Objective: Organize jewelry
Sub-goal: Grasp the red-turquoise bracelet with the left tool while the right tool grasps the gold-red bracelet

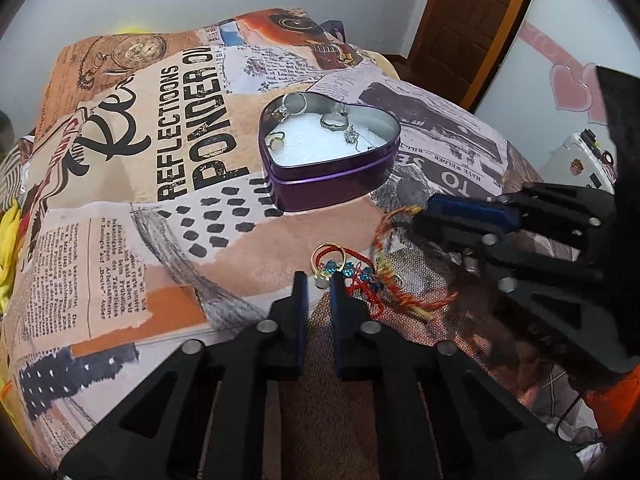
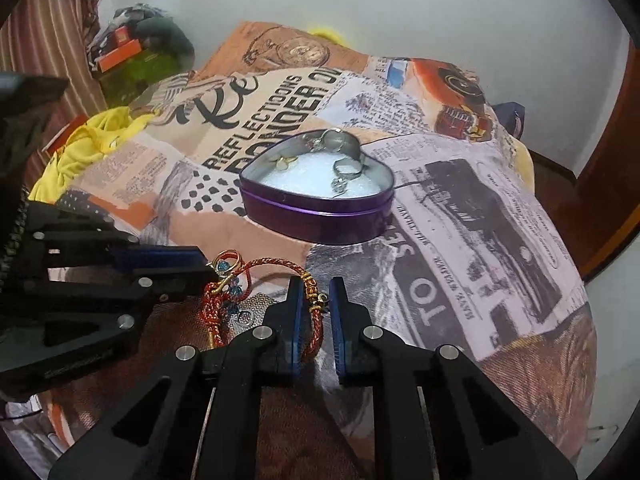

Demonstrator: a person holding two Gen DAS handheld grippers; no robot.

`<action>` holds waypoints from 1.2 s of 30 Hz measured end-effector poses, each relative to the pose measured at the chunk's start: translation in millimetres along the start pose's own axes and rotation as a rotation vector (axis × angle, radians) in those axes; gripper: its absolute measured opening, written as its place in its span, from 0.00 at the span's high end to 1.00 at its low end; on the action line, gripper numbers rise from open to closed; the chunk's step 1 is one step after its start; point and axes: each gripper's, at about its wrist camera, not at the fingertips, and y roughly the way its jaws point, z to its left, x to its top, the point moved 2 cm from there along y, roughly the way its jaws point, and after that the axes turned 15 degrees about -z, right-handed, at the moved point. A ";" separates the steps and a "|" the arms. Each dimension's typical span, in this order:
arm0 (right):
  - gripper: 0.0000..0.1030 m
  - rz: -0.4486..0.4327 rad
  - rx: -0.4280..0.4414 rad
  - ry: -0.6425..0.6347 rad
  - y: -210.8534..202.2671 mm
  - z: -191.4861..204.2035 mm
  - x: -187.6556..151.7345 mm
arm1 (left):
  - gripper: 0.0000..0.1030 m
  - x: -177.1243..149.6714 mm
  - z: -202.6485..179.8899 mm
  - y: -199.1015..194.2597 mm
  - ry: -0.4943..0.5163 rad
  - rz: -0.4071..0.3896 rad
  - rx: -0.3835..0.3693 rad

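Observation:
A purple heart-shaped tin (image 1: 320, 188) (image 2: 320, 220) stands open on the printed bedspread, with several rings on its white lining. A tangle of jewelry lies nearer me: a gold ring with a pale stone (image 1: 326, 258), blue beads and a red cord, and a red-and-gold braided bracelet (image 1: 384, 240) (image 2: 280, 266). My left gripper (image 1: 319, 280) is open, its tips on either side of the gold ring's stone. My right gripper (image 2: 318, 292) is open with the bracelet's gold clasp between its fingers; it also shows in the left wrist view (image 1: 420, 212).
The bedspread (image 1: 140, 220) covers a bed with rounded edges falling away on all sides. Yellow cloth (image 2: 84, 148) and boxes lie at the far left. A wooden door (image 1: 468, 20) and a white appliance stand at the right.

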 end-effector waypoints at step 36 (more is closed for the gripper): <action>0.90 -0.029 -0.026 0.082 -16.5 -26.6 2.7 | 0.88 8.0 -8.7 10.8 0.055 0.037 -0.016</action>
